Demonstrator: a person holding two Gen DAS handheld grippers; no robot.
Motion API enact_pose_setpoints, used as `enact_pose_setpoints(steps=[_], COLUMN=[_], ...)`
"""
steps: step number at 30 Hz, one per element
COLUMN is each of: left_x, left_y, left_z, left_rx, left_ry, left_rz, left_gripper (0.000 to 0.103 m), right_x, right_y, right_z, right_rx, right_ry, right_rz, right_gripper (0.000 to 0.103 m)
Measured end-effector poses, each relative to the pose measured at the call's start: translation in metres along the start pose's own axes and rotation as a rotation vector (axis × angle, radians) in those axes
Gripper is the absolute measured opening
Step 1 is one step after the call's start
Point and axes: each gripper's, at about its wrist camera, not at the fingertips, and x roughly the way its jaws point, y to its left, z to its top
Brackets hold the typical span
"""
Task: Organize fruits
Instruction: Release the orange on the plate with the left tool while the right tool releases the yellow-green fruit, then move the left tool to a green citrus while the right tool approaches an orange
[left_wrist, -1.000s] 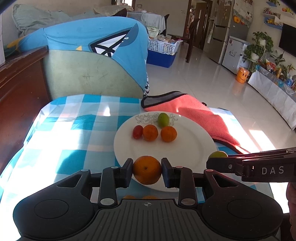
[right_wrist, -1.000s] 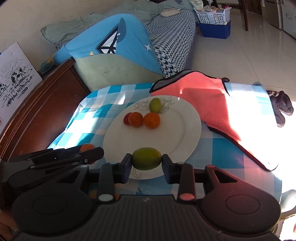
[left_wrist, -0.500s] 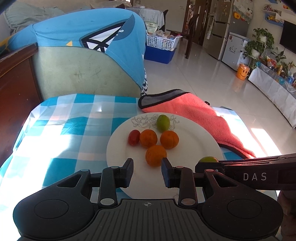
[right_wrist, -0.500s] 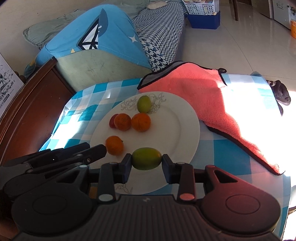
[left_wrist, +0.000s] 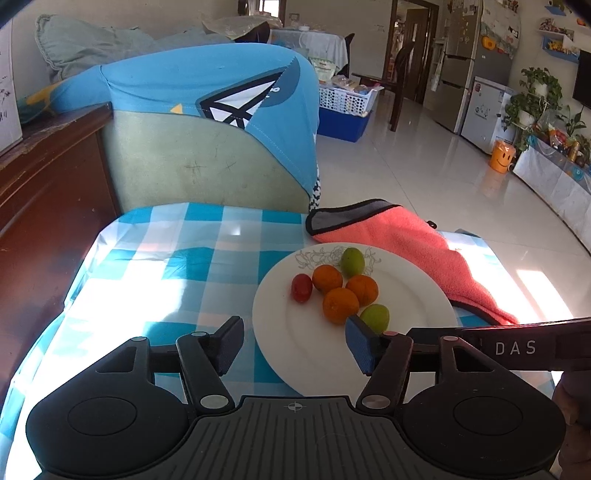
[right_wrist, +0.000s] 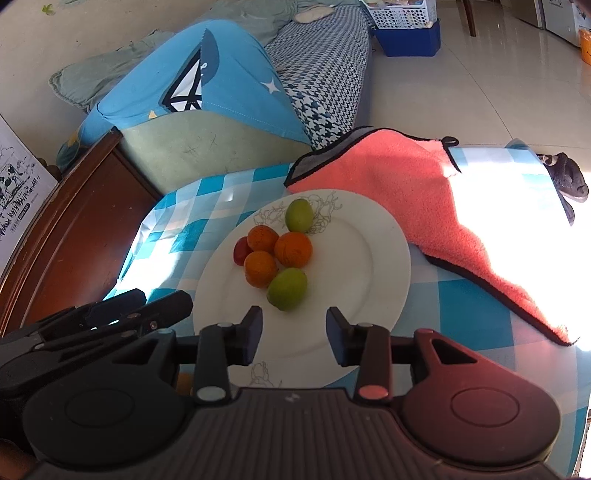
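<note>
Six small fruits sat clustered on the round white ceramic plate (right_wrist: 373, 258), which rested on the blue-and-white checked tabletop (left_wrist: 177, 266). The far green oval fruit (right_wrist: 299, 215) lay on the plate's line-drawn floral print. Nearer came two round orange fruits (right_wrist: 293, 249) side by side, a small red fruit (right_wrist: 240, 251) tucked at their left, then a third orange fruit (right_wrist: 260, 268) touching the near green oval fruit (right_wrist: 287, 289).

The left gripper (left_wrist: 294, 341) had just been opening; its jaws stood well apart over the plate's near-left rim with nothing between them. The right gripper (right_wrist: 293, 334) had also just been opening, jaws apart and released, the near green fruit lying just beyond its fingertips, clear of the pads.

A coral-pink fleece cloth with dark trim (right_wrist: 424, 192) was spread over the tabletop's far right corner, its edge touching the plate's rim. Something orange (right_wrist: 183, 382) showed under the right gripper's body beside the plate, possibly another fruit; too hidden to tell. A sofa arm draped in a blue cover (left_wrist: 207, 88) stood beyond the tabletop.
</note>
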Motion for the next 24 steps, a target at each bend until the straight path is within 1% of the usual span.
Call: enact_pose_setpoints(steps=[2,8,16,21,24], left_x=[-0.005,-0.016,-0.032,-0.042,-0.045], left_y=[0.002,0.009,0.029,0.039,0.042], left_z=[-0.002,-0.012,-0.027,-0.038,-0.047], left_rx=[0.001,0.016,-0.049,-0.08,-0.087], left_ry=[0.015,0.028,0.052,0.05,0.062], left_rz=[0.001,0.036,0.06,0.08,0.085], left_gripper=[0.064,0.064,0.064,0.064,0.064], right_x=[-0.002,-0.007,-0.017,-0.019,-0.019], right_y=[0.004,0.008,0.015,0.018,0.021], right_z=[-0.004,-0.013,-0.023,-0.031,-0.037], right_rx=[-0.028,-0.06,-0.108,-0.116,-0.124], right_ry=[0.003,0.008,0.003,0.007,0.013], right_rz=[0.008,0.015,0.032,0.043,0.049], right_gripper=[0.04,0.04,0.04,0.04,0.04])
